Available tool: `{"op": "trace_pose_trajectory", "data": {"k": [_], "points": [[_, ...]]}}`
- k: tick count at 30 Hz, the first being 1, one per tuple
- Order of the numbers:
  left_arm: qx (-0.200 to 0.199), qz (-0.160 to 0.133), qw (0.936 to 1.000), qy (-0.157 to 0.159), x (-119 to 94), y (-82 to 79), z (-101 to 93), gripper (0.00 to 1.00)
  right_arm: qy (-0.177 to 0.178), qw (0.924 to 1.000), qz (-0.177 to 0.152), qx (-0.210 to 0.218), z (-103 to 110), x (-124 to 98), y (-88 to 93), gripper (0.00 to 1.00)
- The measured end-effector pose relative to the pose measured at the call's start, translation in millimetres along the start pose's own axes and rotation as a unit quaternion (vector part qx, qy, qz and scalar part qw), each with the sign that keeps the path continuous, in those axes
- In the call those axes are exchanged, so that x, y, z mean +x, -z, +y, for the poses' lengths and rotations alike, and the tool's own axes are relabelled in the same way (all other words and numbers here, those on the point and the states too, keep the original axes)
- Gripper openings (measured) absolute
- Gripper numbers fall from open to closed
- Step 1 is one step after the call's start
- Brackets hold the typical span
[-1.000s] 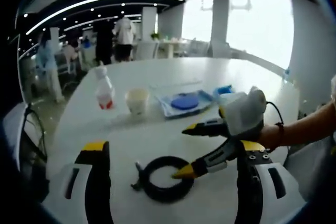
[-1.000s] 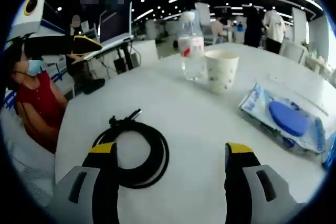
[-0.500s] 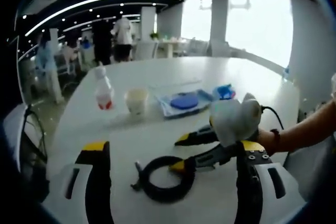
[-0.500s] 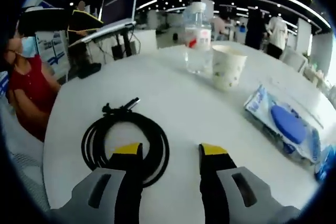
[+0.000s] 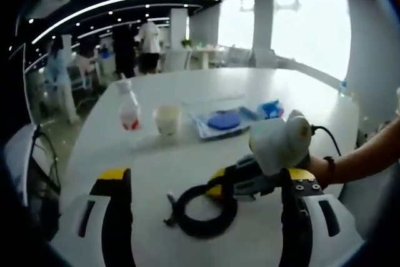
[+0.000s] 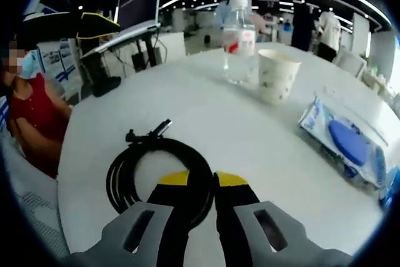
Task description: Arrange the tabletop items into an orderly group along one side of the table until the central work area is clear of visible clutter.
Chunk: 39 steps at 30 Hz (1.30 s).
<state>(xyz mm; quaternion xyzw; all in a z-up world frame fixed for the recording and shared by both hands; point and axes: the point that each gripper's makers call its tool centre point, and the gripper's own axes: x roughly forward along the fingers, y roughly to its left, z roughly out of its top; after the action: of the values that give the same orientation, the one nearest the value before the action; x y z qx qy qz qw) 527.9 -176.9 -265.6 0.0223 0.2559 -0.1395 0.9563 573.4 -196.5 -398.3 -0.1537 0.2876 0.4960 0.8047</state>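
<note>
On the white table (image 6: 187, 110), the right gripper (image 6: 201, 181) has its yellow-tipped jaws pinched tight on the near side of the black coiled cable (image 6: 156, 176), which lies flat close to the table's near edge. Left gripper (image 5: 203, 182) hangs over the same coil with jaws spread wide, gripping nothing. Behind them stand the water bottle (image 6: 239, 40) and paper cup (image 6: 277, 75) just beside each other, blue packet (image 6: 347, 145) off to the side.

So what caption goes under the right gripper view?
Right gripper pinches the coiled black cable on the white table.
</note>
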Motion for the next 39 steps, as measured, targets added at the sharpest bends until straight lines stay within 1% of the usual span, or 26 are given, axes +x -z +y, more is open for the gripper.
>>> {"op": "trace_pose_trajectory", "data": {"k": [1,5,8,11,12,13,15,17,18,20,25,28,31,34,39], "points": [[0.001,0.001,1.0,-0.001,0,0.4,0.0,0.97,0.001,1.0,0.0,0.0,0,0,0.4,0.13],[-0.001,-0.002,1.0,0.003,0,-1.1,-2.0,0.97,0.008,0.9997,0.004,0.023,-1,-1,1.1,0.11],[0.0,-0.001,1.0,0.002,0,-0.5,-1.4,0.97,0.004,0.9987,0.003,0.052,-3,-2,1.1,0.1],[-0.001,-0.001,1.0,0.002,0,-0.4,-0.9,0.97,0.0,0.9934,0.0,0.114,-5,-6,-0.7,0.06],[-0.001,-0.001,1.0,0.002,0,-0.6,-1.0,0.97,-0.018,0.9891,-0.001,0.146,0,-10,-3.4,0.05],[0.0,-0.003,1.0,0.002,0,-1.4,-1.1,0.97,-0.02,0.987,-0.008,0.159,-1,-11,-5.6,0.05],[0.0,-0.006,1.0,0.003,0,-2.8,-1.2,0.97,-0.023,0.9888,-0.007,0.147,-3,-15,-6.8,0.05],[-0.001,-0.006,1.0,0.005,0,-2.6,-2.0,0.97,-0.031,0.9889,-0.009,0.145,-1,-17,-9.8,0.05],[0.0,-0.006,1.0,0.006,0,-2.3,-2.3,0.97,-0.041,0.9873,-0.011,0.153,1,-20,-11.8,0.05],[0.008,0.001,0.9999,0.011,1,0.2,-5.0,0.98,-0.047,0.9855,-0.015,0.162,1,-23,-14.6,0.04],[0.004,-0.004,0.9999,0.015,1,-2.3,-6.6,0.98,-0.055,0.9848,-0.022,0.163,-3,-33,-21.6,0.04],[0.004,-0.007,0.9999,0.013,0,-3.2,-5.0,0.98,-0.064,0.9816,-0.033,0.177,-5,-40,-29.3,0.04],[0.001,-0.01,0.9999,0.011,-1,-4.5,-4.1,0.98,-0.062,0.9828,-0.041,0.169,-8,-47,-35.4,0.04],[0.0,-0.01,0.9999,0.009,-1,-4.4,-2.8,0.99,-0.051,0.985,-0.048,0.157,-14,-55,-41.1,0.04],[0.0,-0.011,0.9999,0.012,-1,-5.1,-4.1,0.99,-0.038,0.9862,-0.054,0.152,-26,-68,-45.7,0.03]]}}
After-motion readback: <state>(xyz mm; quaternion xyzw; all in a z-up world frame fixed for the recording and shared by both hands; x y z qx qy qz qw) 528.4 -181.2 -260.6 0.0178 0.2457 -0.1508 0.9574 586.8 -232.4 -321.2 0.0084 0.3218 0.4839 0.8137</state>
